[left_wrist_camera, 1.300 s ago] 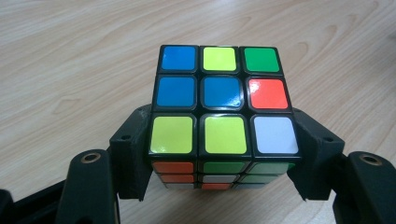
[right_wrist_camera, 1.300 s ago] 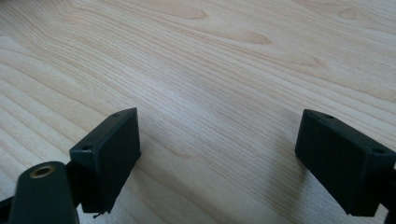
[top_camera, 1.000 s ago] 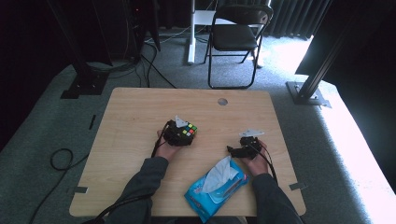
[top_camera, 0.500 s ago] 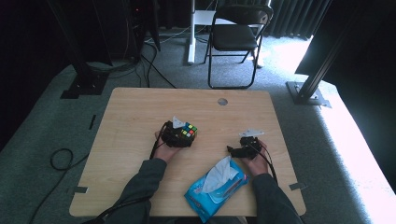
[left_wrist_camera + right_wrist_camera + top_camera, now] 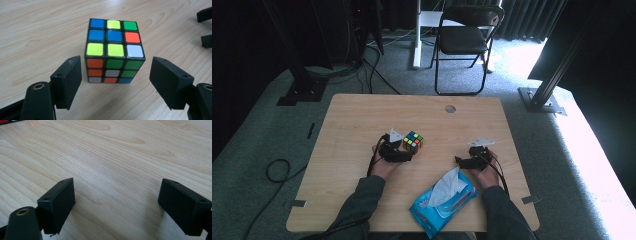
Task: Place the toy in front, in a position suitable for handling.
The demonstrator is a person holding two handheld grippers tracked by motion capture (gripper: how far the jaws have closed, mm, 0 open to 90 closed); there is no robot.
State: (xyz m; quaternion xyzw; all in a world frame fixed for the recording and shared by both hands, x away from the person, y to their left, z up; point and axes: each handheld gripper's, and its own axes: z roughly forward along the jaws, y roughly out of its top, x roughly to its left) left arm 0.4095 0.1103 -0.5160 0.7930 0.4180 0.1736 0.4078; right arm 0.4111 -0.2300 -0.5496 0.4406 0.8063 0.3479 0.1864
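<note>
A scrambled, black-framed plastic puzzle cube with coloured stickers [image 5: 113, 50] is sitting flat on the pale wooden bench [image 5: 362, 115], near the middle of its top, with blue, yellow, green, orange and white squares facing up in the left gripper view. Nothing is touching it. The left claw [image 5: 115, 83] is sitting just in front of the cube, its two black jaws spread wide, wider than the cube itself, with bare wood showing between each jaw and the cube's near face. Those jaws have just been opening and then easing in a little, with the cube beyond their tips and not gripped. In the high view the left claw [image 5: 408, 155] is lying low over the bench beside the cube [image 5: 413, 141], carried by the person's left hand [image 5: 384, 167] in a dark sleeve. The right claw [image 5: 117, 205] is resting well apart from the cube, toward the right side of the bench, its jaws also standing wide with only wood grain between them. In the high view the right claw [image 5: 460, 161] is pointing leftward. Near the person's edge, between the two forearms, a blue soft pack of wet wipes [image 5: 443, 202] is lying with a white wipe sticking up from its opening.
</note>
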